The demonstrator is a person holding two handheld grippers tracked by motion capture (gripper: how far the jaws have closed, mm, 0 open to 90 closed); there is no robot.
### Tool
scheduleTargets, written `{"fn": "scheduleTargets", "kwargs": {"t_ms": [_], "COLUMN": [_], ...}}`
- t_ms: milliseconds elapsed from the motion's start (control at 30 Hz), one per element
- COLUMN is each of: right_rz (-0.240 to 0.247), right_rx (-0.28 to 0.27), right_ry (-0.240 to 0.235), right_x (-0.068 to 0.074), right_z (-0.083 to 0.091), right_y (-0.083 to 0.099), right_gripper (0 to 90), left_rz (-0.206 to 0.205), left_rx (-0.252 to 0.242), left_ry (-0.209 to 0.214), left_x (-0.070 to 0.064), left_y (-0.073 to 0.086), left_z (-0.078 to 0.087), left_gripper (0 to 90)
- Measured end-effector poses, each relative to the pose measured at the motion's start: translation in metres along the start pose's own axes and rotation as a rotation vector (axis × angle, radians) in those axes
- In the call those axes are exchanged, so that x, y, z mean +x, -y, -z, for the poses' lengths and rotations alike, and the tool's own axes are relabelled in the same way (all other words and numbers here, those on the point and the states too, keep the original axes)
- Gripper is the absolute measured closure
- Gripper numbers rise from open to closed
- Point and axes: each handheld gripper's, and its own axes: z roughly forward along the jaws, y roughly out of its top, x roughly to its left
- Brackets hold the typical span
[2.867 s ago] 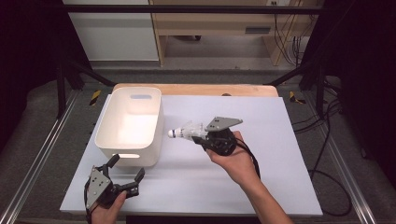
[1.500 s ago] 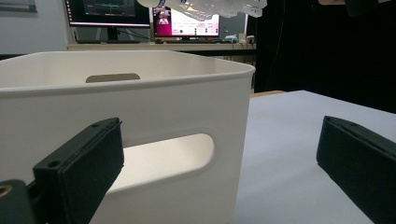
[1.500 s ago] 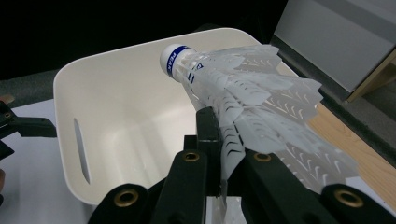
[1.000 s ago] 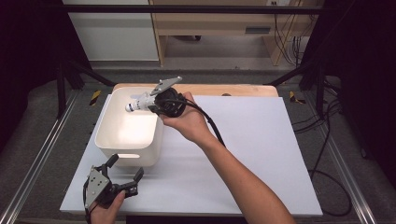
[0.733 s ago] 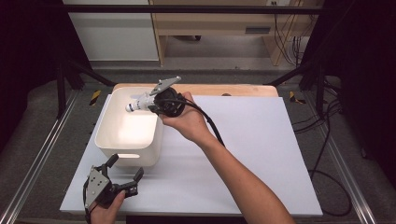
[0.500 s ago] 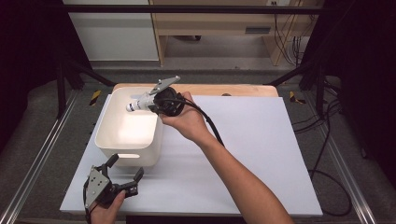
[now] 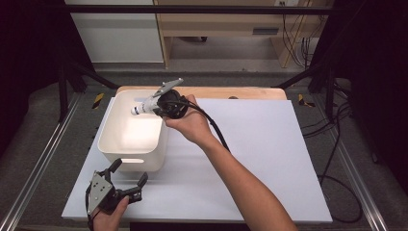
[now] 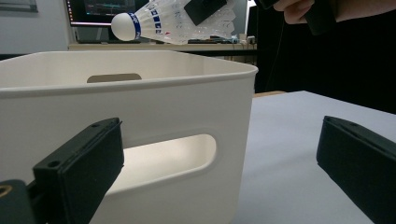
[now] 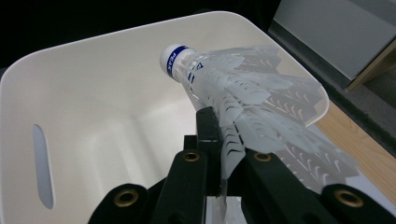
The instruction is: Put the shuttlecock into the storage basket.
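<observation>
A white feather shuttlecock (image 7: pixel 143 106) with a blue-banded cork hangs over the far right part of the white bin (image 7: pixel 126 156). My right gripper (image 7: pixel 155 103) is shut on its feather skirt. In the right gripper view the shuttlecock (image 9: pixel 233 100) points cork-first over the bin's hollow (image 9: pixel 84 140). My left gripper (image 7: pixel 126 179) rests open at the mat's near left, just in front of the bin. From the left gripper view the bin's handle wall (image 8: pixel 154 135) is close ahead, with the shuttlecock (image 8: pixel 168 23) held above its rim.
The bin stands on a white mat (image 7: pixel 260 144) that covers a wooden tabletop (image 7: pixel 240 92). Metal rails (image 7: pixel 43 154) run along both sides of the table. A black cable (image 7: pixel 214 127) trails from the right gripper across the mat.
The right gripper carried the shuttlecock from the mat's middle up and left over the bin; it has held nearly still there for the last second. The left gripper has not moved.
</observation>
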Motion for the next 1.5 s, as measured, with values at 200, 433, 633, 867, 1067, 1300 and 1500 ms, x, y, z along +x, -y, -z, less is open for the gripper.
{"fn": "scheduleTargets", "kwargs": {"t_ms": [200, 433, 633, 867, 1067, 1300, 1500], "right_rz": [-0.005, -0.008, -0.007, -0.007, -0.001, 0.011, 0.011], "right_rx": [0.009, 0.013, 0.016, 0.017, 0.023, 0.029, 0.032], "right_ry": [0.000, -0.002, -0.008, -0.018, -0.031, -0.041, -0.048], "right_x": [-0.001, -0.002, -0.001, 0.001, 0.006, 0.010, 0.014], "right_z": [-0.006, -0.009, -0.012, -0.017, -0.024, -0.031, -0.037], "right_y": [0.001, 0.002, 0.001, 0.001, -0.002, -0.006, -0.008], "right_gripper": [89.0, 89.1, 89.0, 89.0, 89.0, 89.0, 89.0], "left_rz": [0.000, 0.000, 0.001, 0.000, 0.000, 0.003, 0.001], "left_rx": [0.002, 0.002, 0.002, 0.003, 0.003, 0.002, 0.003], "left_ry": [-0.001, 0.000, -0.001, 0.000, 0.001, 0.001, 0.002], "left_x": [0.000, 0.000, 0.000, 0.000, 0.000, 0.000, 0.000], "left_y": [0.000, 0.000, 0.000, 0.000, 0.000, 0.000, 0.000], "left_z": [0.000, 0.000, 0.000, 0.000, 0.000, 0.000, 0.000], "left_gripper": [0.8, 0.8, 0.8, 0.8, 0.8, 0.8, 0.8]}}
